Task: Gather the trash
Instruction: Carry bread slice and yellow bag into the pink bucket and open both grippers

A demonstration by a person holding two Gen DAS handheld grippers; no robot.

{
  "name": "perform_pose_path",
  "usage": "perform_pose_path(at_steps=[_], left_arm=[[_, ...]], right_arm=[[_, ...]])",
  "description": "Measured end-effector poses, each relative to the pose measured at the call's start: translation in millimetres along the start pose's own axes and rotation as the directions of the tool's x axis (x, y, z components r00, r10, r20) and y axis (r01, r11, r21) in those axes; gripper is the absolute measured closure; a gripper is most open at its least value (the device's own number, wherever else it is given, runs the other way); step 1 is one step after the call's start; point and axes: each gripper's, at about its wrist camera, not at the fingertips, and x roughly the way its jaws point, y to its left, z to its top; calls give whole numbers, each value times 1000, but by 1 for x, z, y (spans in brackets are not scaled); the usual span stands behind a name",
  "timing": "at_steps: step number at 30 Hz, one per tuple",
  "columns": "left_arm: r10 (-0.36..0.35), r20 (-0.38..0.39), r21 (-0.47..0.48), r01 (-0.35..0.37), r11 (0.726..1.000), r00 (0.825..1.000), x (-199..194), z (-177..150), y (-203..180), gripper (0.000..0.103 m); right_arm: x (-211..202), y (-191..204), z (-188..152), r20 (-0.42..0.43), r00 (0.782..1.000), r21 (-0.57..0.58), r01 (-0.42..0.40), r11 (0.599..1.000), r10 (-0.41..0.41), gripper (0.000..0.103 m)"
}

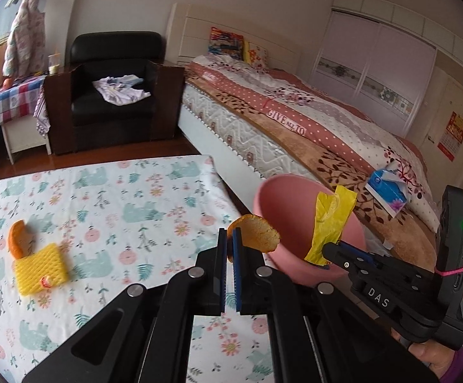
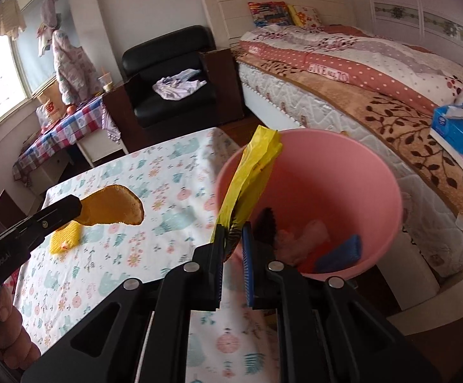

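My left gripper (image 1: pixel 230 234) is shut on a piece of orange peel (image 1: pixel 258 233) and holds it above the table's right edge, just left of the pink bin (image 1: pixel 282 198). My right gripper (image 2: pixel 233 233) is shut on the bin's rim, pinching the yellow bag strip (image 2: pixel 253 166) that hangs over it, and holds the bin tilted. The bin (image 2: pixel 327 172) holds some trash, among it a blue piece (image 2: pixel 343 249). The held peel also shows in the right wrist view (image 2: pixel 113 206). A second orange peel (image 1: pixel 21 237) and a yellow foam net (image 1: pixel 40 266) lie on the table's left side.
The table has a floral cloth (image 1: pixel 120 198). A bed (image 1: pixel 311 118) runs along the right with a blue tissue pack (image 1: pixel 386 188) on it. A black armchair (image 1: pixel 113 89) with clothes stands behind, and a side table with a checked cloth (image 1: pixel 5 99) at far left.
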Motion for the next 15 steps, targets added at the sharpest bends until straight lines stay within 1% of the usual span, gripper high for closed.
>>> perform_pose_path(at_steps=[5,15], left_arm=[[-25,-11,42,25,999,1000,15,5,-24,100],[-56,-76,92,63,994,996,53,0,-59,100]], right_arm=[[-1,-22,1,2,1000,33,26,999,-26,92],[6,-50,-2,-12,998,62,63,996,-63,92]])
